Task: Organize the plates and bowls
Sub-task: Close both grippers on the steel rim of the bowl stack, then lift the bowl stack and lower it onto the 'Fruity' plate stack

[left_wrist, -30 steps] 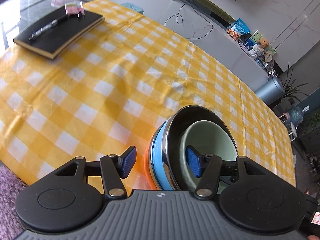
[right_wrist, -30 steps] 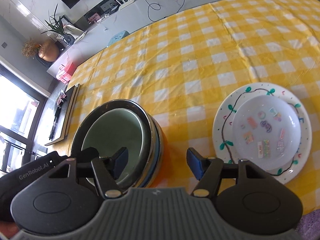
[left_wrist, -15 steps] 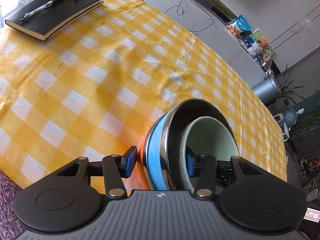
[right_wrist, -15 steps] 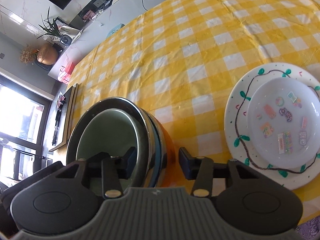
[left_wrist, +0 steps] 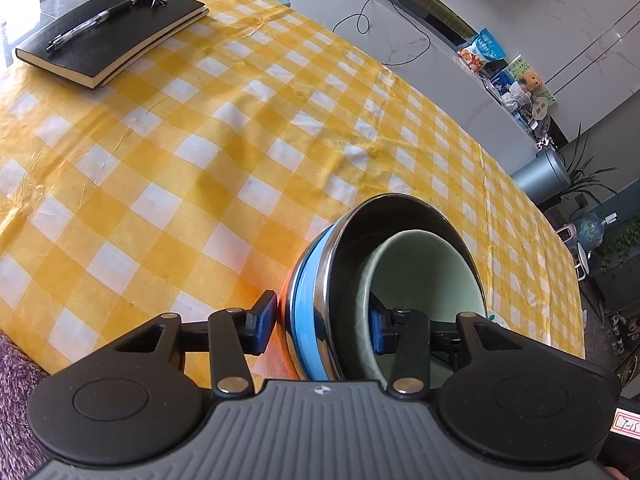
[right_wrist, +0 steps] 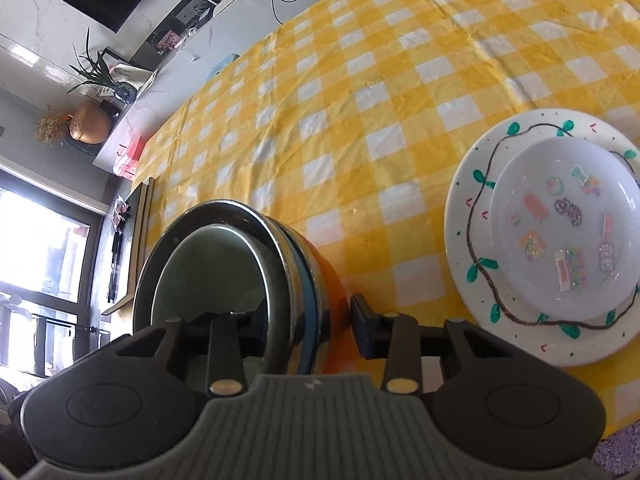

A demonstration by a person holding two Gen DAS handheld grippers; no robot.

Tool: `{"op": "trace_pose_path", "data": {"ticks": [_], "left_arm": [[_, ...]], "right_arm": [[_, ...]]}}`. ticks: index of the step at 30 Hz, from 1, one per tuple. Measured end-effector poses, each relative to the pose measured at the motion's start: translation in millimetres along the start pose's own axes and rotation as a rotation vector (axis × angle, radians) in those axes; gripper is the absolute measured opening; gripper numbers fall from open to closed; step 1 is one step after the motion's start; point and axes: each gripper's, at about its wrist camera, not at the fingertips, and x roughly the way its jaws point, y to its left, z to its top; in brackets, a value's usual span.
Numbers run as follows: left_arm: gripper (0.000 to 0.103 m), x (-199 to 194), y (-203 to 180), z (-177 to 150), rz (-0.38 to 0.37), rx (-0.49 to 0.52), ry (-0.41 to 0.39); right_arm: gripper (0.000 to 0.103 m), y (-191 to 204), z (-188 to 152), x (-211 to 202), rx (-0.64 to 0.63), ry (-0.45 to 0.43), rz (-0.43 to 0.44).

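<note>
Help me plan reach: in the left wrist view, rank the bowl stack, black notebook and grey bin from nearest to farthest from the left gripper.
1. Bowl stack: its rim sits between the left gripper fingers.
2. Black notebook: far left of the table, pen on top.
3. Grey bin: off the table, on the right.

left gripper (left_wrist: 322, 326): sat at bottom centre of frame, jaws closed in on something between them, one finger either side | right gripper (right_wrist: 308, 326): sat at bottom centre, jaws likewise closed in, fingers astride

Both grippers, left gripper (left_wrist: 322, 322) and right gripper (right_wrist: 308, 322): black linkage arms, silver screws, blue pads (left_wrist: 266, 322), grey ribbed housing.
</note>
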Motion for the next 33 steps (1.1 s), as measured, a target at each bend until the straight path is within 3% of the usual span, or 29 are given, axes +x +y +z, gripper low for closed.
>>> {"op": "trace_pose_path", "data": {"ticks": [7,17,27,33], "left_arm": [[0.05,-14,-14,-2,-0.002,0.014,-0.024],[0.05,-14,-73,-11,-0.04,0.058,-0.016],[0.05,12,-136,-22,-0.114,0.119,0.053],[0.05,36,-156,-34,-0.118,0.136,0.109]], "right_arm": [[0.037,-5,0,-15,0.018,-0.015,0.026],[0.037,-37,18,-65,0.057,-0.059,0.02],[0.037,-86,46,-116,0.1,-0.125,-0.031],[0.037,-114,56,-122,0.132,-0.12,-0.067]]}}
